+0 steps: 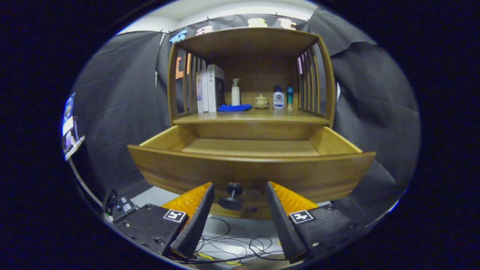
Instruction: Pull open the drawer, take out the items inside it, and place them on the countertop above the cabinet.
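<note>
I see the wooden drawer [251,165] pulled well out of the cabinet [250,75] beneath the countertop [251,118], its visible floor bare, its dark knob [232,195] sitting untouched between the spread fingers of my hand-held gripper [238,210], which is released and level just before the drawer front.

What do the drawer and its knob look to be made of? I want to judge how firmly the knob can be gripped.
The drawer looks like wood with a smooth, satin varnish: brown grain lines run along its curved front, with a soft sheen. The knob is dark and matte, possibly metal or plastic; the look leaves that open. It sits between the fingers of the open gripper, untouched.
</note>
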Tool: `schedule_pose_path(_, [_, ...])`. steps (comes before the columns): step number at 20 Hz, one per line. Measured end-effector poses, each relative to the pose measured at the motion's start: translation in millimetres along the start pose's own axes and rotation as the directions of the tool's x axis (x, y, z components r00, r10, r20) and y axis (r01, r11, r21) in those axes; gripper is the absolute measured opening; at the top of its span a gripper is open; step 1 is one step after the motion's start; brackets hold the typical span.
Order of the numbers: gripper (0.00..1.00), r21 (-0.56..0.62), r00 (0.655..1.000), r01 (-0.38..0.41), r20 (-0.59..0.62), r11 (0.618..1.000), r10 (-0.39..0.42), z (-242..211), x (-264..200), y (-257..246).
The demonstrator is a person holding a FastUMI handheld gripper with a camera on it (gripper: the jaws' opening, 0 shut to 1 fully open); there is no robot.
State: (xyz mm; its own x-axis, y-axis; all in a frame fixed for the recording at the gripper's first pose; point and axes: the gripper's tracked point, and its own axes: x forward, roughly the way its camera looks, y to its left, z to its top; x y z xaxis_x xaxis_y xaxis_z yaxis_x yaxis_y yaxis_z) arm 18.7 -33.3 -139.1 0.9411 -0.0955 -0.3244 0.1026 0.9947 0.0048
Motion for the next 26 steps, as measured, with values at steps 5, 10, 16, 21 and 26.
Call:
schedule_pose_path(5, [0.87,-0.019,0.998,-0.054,-0.022,0.998,0.053,44,4,1])
schedule_pose_path(10, [0.87,-0.032,0.993,-0.061,-0.108,0.998,0.057,62,37,-5])
schedule_pose_path(16, [0.87,-0.011,0.948,-0.065,-0.312,0.998,0.058,55,87,-5])
schedule_pose_path(21, [0.86,0.089,0.873,-0.048,-0.480,0.995,0.085,44,125,0])
schedule_pose_path(26, [0.86,0.130,0.803,-0.010,-0.590,0.991,0.086,28,147,5])
